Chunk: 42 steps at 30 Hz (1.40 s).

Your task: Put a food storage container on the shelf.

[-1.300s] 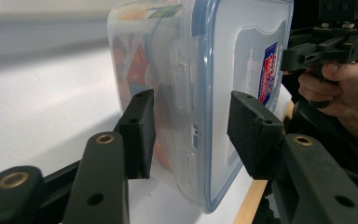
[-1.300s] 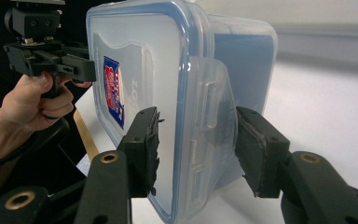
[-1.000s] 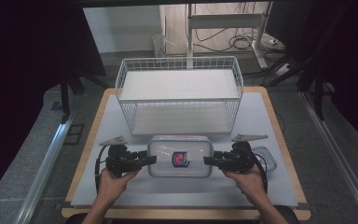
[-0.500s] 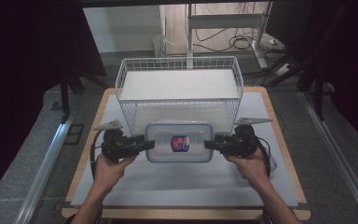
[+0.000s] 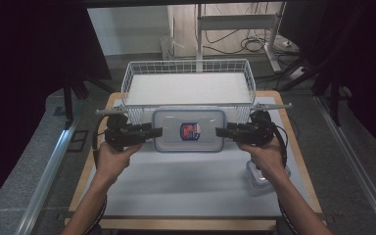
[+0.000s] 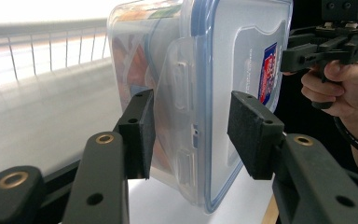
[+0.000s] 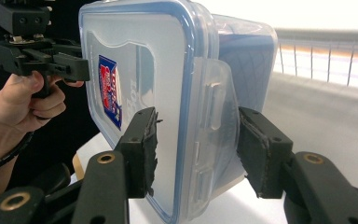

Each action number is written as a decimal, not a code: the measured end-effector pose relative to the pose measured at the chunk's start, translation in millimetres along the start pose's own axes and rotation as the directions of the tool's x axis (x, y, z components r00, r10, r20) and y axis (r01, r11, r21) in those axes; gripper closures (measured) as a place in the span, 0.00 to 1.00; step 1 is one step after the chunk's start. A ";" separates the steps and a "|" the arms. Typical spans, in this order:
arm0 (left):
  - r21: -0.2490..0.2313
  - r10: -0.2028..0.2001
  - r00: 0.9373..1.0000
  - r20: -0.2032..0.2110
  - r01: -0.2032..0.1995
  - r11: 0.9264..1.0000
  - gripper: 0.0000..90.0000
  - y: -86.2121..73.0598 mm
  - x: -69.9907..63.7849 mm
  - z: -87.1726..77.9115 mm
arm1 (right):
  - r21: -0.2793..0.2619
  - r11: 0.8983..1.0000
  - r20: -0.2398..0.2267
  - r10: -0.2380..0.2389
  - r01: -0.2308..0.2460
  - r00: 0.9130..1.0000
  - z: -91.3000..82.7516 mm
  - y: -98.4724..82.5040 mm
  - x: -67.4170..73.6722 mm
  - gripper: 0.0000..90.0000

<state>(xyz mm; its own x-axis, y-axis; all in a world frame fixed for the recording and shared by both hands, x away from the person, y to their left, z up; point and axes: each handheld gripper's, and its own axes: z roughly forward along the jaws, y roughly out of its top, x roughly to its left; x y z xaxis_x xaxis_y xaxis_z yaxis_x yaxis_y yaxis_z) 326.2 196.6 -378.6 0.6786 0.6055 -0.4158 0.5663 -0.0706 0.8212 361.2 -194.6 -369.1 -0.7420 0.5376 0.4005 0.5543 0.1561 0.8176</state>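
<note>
Container (image 5: 189,129), clamped at each end between our left gripper (image 5: 152,132) and right gripper (image 5: 221,131), has just risen off the table (image 5: 186,186) toward the wire basket (image 5: 188,88) ahead, so we judge placement comes next.

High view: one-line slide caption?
Both grippers, left and right, hold a clear lidded plastic container before a white wire basket.

Lab or test bench, not a home. Wood-edged table (image 5: 293,161) with a white mat, dark curtains (image 5: 29,73) on both sides, aluminium rail (image 5: 44,181) beside the table, metal stand (image 5: 235,22) behind with loose cables (image 5: 254,45) on a bare floor.
</note>
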 end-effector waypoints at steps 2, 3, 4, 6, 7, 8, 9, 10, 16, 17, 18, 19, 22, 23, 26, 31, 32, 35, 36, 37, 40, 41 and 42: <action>-0.005 0.004 1.000 0.002 -0.004 1.000 0.58 8.1 0.4 -1.7 | -0.001 1.000 0.001 -0.003 0.003 1.000 -0.6 4.2 0.5 0.55; 0.000 0.003 1.000 0.007 -0.003 1.000 0.58 16.4 1.7 -3.5 | -0.003 1.000 0.002 -0.003 0.003 1.000 -1.4 12.6 1.5 0.55; 0.000 0.003 1.000 0.007 -0.003 1.000 0.58 16.4 1.7 -3.5 | -0.004 1.000 0.002 -0.004 0.004 1.000 -1.7 16.7 1.8 0.56; 0.000 0.000 1.000 0.013 0.000 1.000 0.58 23.8 4.0 -4.7 | -0.006 1.000 0.004 -0.005 0.005 1.000 -1.7 20.7 2.1 0.56; -0.001 -0.001 1.000 0.016 0.001 1.000 0.58 27.3 5.5 -5.1 | -0.012 1.000 0.006 -0.007 0.007 1.000 -1.7 28.8 2.4 0.56; -0.004 -0.004 1.000 0.020 0.004 1.000 0.58 30.5 7.0 -5.5 | -0.012 1.000 0.006 -0.007 0.007 1.000 -1.7 28.8 2.4 0.56; -0.007 -0.005 1.000 0.023 0.005 1.000 0.58 33.6 8.5 -5.8 | -0.015 1.000 0.007 -0.007 0.007 1.000 -1.7 32.8 2.6 0.56; -0.009 -0.007 1.000 0.025 0.008 1.000 0.58 36.6 9.8 -6.2 | -0.018 1.000 0.010 -0.006 0.007 1.000 -1.8 36.7 2.8 0.56; -0.021 -0.006 1.000 0.026 0.007 1.000 0.58 55.9 15.9 -9.9 | -0.022 1.000 0.012 -0.007 0.008 1.000 0.7 58.7 2.3 0.56; -0.023 -0.008 1.000 0.024 0.009 1.000 0.58 59.9 16.7 -10.5 | -0.023 1.000 0.010 -0.008 0.009 1.000 1.4 62.4 1.7 0.56; -0.024 -0.006 1.000 0.023 0.007 1.000 0.58 63.1 17.6 -10.9 | -0.022 1.000 0.009 -0.007 0.007 1.000 1.8 67.1 1.0 0.56; -0.026 -0.008 1.000 0.022 0.009 1.000 0.58 65.6 18.1 -11.1 | -0.025 1.000 0.009 -0.010 0.011 1.000 2.3 70.7 0.2 0.56; -0.027 -0.009 1.000 0.025 0.010 1.000 0.58 74.9 21.6 -10.8 | -0.030 1.000 0.008 -0.006 0.006 1.000 3.3 79.7 -1.5 0.56; -0.029 -0.009 1.000 0.027 0.010 1.000 0.58 77.6 23.0 -10.2 | -0.029 1.000 0.010 -0.006 0.006 1.000 3.5 82.6 -2.2 0.56; -0.025 -0.015 0.999 0.029 0.016 1.000 0.58 85.7 27.1 -6.6 | -0.030 1.000 0.011 0.004 -0.004 1.000 4.4 88.8 -5.8 0.56; -0.026 -0.021 0.999 0.030 0.022 0.999 0.58 96.1 32.1 -0.8 | -0.044 0.999 0.018 0.026 -0.025 1.000 6.1 96.4 -13.9 0.55; -0.026 -0.023 0.999 0.031 0.024 0.999 0.58 98.1 33.3 0.1 | -0.047 0.999 0.021 0.023 -0.022 1.000 6.4 98.1 -15.5 0.55; -0.030 -0.029 0.999 0.036 0.031 0.999 0.58 103.1 37.1 2.3 | -0.048 0.998 0.020 0.037 -0.036 0.999 7.5 102.9 -18.3 0.55; -0.031 -0.033 0.999 0.038 0.034 0.999 0.58 104.6 38.5 3.0 | -0.047 0.998 0.022 0.035 -0.034 0.999 7.7 104.8 -19.3 0.55; -0.034 -0.036 0.999 0.041 0.038 0.999 0.58 106.5 40.1 4.0 | -0.050 0.998 0.026 0.035 -0.033 0.999 8.1 106.7 -19.9 0.55; -0.036 -0.045 0.998 0.045 0.047 0.998 0.58 110.5 43.7 6.3 | -0.051 0.998 0.034 0.037 -0.036 0.999 9.2 114.5 -23.0 0.55; -0.037 -0.048 0.998 0.046 0.049 0.998 0.58 111.9 44.9 7.1 | -0.051 0.998 0.034 0.037 -0.036 0.999 9.2 114.5 -23.0 0.55; -0.037 -0.050 0.998 0.046 0.052 0.998 0.58 113.3 46.0 7.6 | -0.053 0.998 0.035 0.038 -0.036 0.999 9.9 116.0 -24.1 0.55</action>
<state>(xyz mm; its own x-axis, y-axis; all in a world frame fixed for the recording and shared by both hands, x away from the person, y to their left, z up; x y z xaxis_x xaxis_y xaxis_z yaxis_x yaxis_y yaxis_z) 425.2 210.4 -307.7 0.6701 0.5709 -0.4743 0.5831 -0.0095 0.8124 447.1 -181.2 -288.0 -0.7070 0.5718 0.4163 0.5598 0.0927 0.8234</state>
